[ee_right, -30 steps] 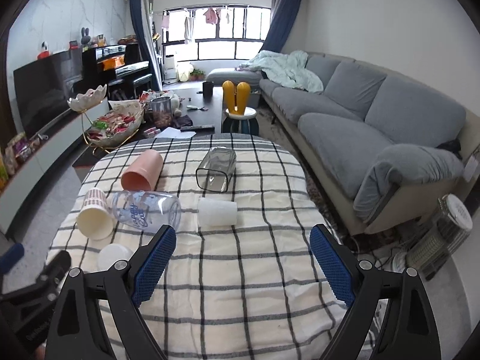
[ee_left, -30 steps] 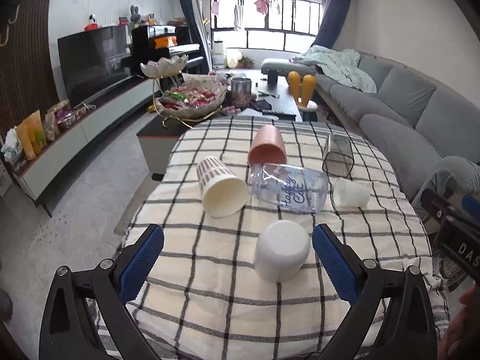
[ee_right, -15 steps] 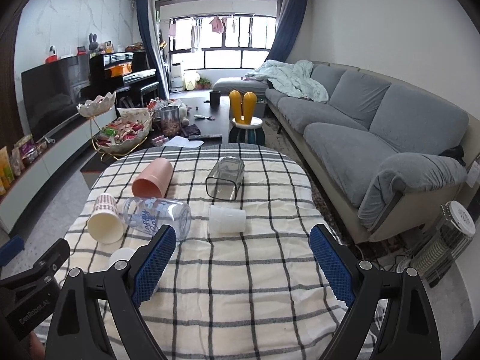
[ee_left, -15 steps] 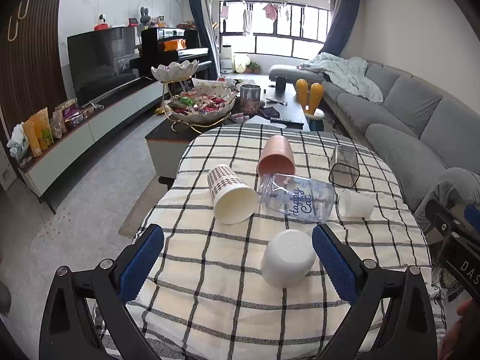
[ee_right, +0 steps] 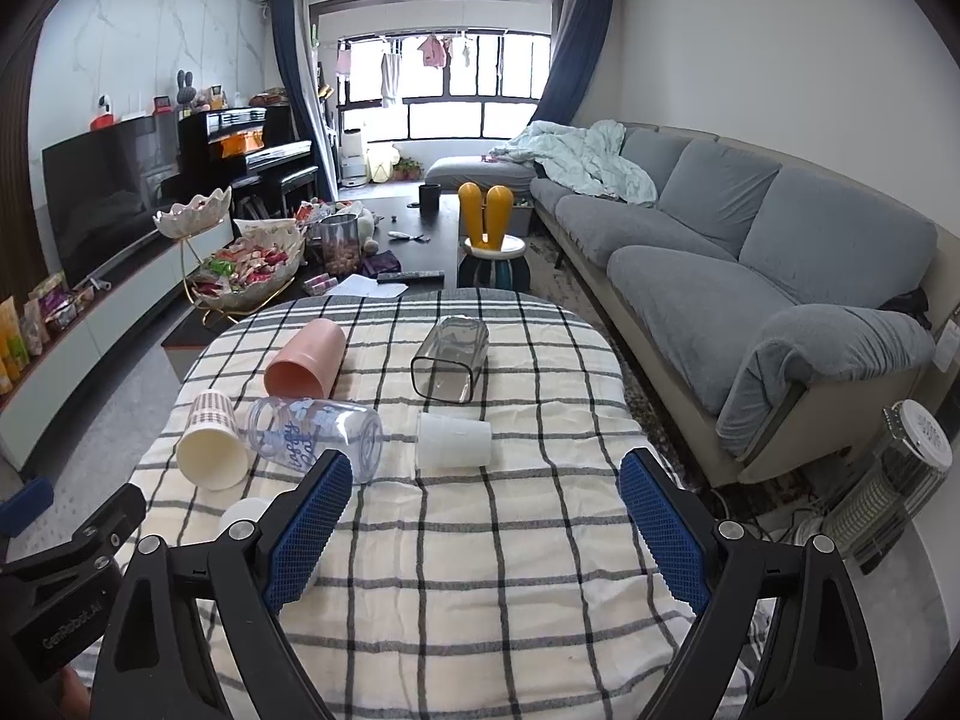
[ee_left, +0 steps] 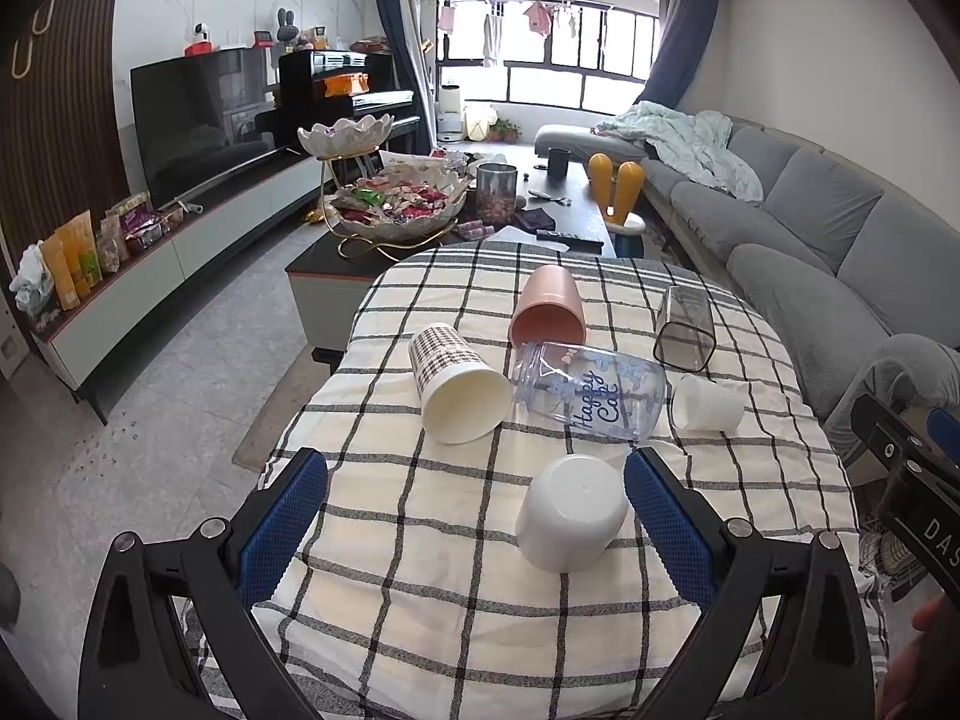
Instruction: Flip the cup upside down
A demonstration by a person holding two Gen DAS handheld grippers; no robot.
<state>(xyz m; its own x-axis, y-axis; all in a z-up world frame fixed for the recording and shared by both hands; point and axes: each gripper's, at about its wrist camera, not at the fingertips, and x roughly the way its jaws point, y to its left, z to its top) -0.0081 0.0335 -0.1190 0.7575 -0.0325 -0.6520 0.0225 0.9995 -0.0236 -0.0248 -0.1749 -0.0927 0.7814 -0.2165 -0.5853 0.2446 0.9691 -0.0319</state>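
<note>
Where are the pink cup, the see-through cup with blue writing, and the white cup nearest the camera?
pink cup point(ee_left: 549, 306): left wrist view, on its side wall.
see-through cup with blue writing point(ee_left: 591, 390): left wrist view, on the lettered wall.
white cup point(ee_left: 573, 510): left wrist view, on its upturned base.

A grey sofa point(ee_right: 720, 252) runs along the white wall toward the bright window point(ee_right: 456, 96) (laundry hanging there); opposite the sofa stand a television point(ee_left: 198, 120) and black piano point(ee_right: 258, 150).

bright window point(ee_left: 543, 54) backlight, fisheye-warped dark edges
</note>
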